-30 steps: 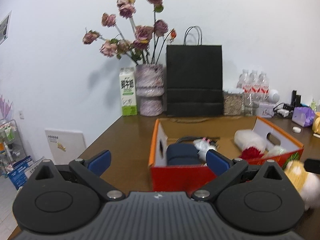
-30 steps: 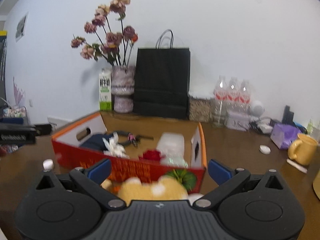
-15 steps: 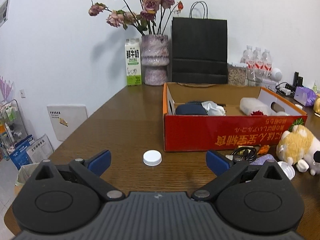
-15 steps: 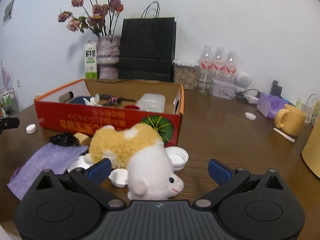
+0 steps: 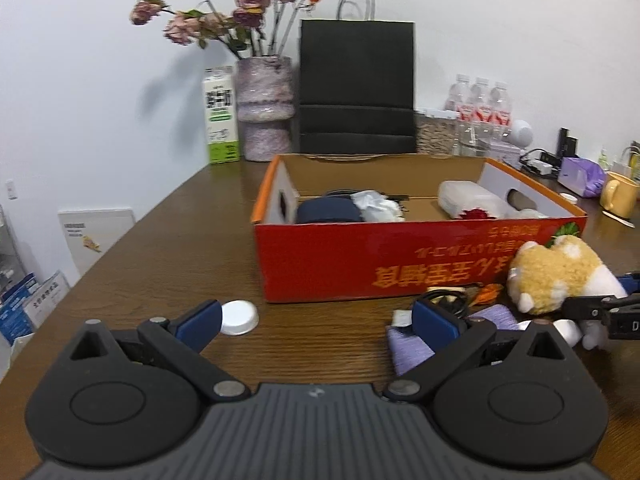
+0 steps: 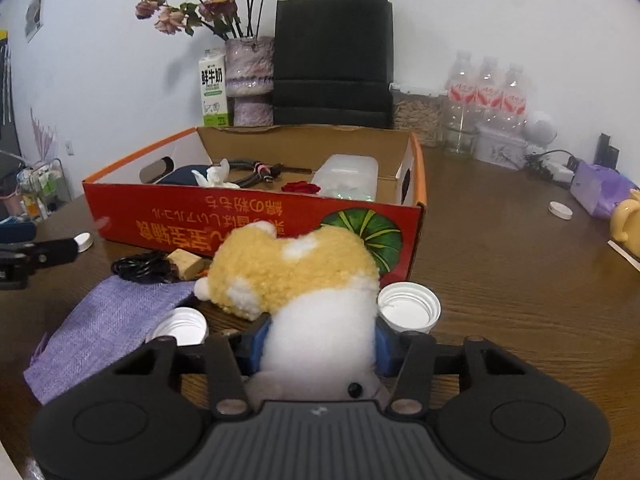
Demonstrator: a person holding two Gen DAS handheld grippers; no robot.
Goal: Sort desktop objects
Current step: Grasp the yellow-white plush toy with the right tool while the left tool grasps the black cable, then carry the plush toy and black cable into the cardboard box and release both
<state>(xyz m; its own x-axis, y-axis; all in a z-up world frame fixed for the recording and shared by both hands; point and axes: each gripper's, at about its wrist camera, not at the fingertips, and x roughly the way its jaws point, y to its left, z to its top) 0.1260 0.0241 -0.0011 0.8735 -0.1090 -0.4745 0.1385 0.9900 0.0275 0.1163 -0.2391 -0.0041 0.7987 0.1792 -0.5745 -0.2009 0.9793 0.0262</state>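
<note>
the table (image 6: 500,280), brown wood, runs out ahead of both tools and carries everything. straight ahead of the right tool (image 6: 318,350) and ahead-right of the left tool (image 5: 318,322) sits the red cardboard box (image 6: 256,220), open top, w/ a dark blue pouch, white crumpled bit, cables, a red rose and a clear plastic case inside. behind the box, far end of the table by the wall: black paper bag (image 6: 332,60), vase of dried roses (image 6: 248,80), milk carton (image 6: 213,88), water bottles (image 6: 486,96). the plush toy (image 6: 304,280), yellow-and-white, lies just in front of the box's near wall and right between the right tool's fingers; its white part fills the gap, blue pads (image 6: 256,344) pressing both sides, jaws closing on it. left of the right tool lies a purple cloth (image 6: 104,320), w/ a black cable coil and a small tan block past it toward the box. two upturned white caps sit either side of that tool's tips, one on the cloth edge at left, one (image 6: 408,306) at right touching the plush. left tool is spread wide w/ nothing between the fingers; a white cap (image 5: 239,317) sits just beside its left fingertip, on the table. yellow mug (image 5: 620,200) far right.
</note>
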